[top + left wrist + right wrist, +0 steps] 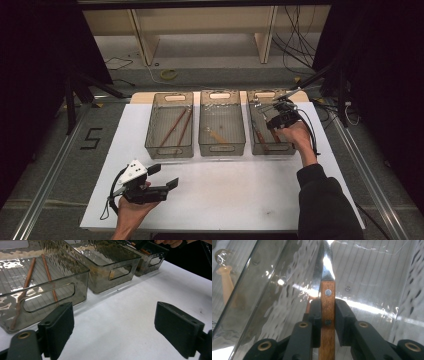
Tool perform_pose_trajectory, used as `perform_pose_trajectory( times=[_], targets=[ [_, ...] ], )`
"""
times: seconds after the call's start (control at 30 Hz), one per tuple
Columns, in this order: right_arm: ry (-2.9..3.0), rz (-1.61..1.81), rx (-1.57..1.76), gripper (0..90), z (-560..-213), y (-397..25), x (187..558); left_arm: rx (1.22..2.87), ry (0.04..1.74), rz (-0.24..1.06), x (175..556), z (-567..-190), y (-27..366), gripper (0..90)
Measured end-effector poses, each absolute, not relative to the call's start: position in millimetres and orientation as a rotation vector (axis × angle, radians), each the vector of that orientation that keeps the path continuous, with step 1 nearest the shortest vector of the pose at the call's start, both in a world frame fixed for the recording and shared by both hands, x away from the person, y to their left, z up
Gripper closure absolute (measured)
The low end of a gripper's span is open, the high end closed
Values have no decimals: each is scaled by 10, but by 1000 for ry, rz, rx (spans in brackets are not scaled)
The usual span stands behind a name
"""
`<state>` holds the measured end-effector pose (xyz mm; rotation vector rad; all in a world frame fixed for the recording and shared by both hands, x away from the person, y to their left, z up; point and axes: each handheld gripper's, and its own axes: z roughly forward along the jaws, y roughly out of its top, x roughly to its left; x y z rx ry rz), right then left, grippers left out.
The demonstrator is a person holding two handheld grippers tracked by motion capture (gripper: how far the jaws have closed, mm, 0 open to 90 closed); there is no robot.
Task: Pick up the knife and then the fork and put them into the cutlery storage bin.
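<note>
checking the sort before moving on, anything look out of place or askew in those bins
Nothing stands out. The three bins sit in a straight row, chopsticks lie flat, and the right gripper holds a wooden-handled utensil squarely.

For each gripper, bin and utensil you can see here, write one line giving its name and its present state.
Left gripper: open, holding nothing, over the white table.
Right gripper: shut on the wooden-handled knife, inside the right bin.
Left bin: upright, two chopsticks lying flat inside.
Middle bin: upright, one pale utensil lying inside.
</note>
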<state>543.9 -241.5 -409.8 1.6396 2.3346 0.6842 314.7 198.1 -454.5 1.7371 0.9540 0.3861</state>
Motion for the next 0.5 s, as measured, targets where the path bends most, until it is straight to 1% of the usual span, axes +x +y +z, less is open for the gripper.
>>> perform_pose_trajectory(
  times=[0.33,0.37,0.47,0.5],
  targets=[
    [2332,672,1651,761,-4127,-2413,5442,1736,955,386,3148,-4544,1983,156],
    [2335,667,1659,726,-4132,-2410,5446,1736,955,386,3147,-4544,1983,155],
    [2337,709,1665,556,-4107,-2420,5438,1736,955,386,3148,-4545,1982,155],
    [2334,716,1666,550,-4088,-2410,5430,1736,955,386,3148,-4545,1981,155]
  ],
)
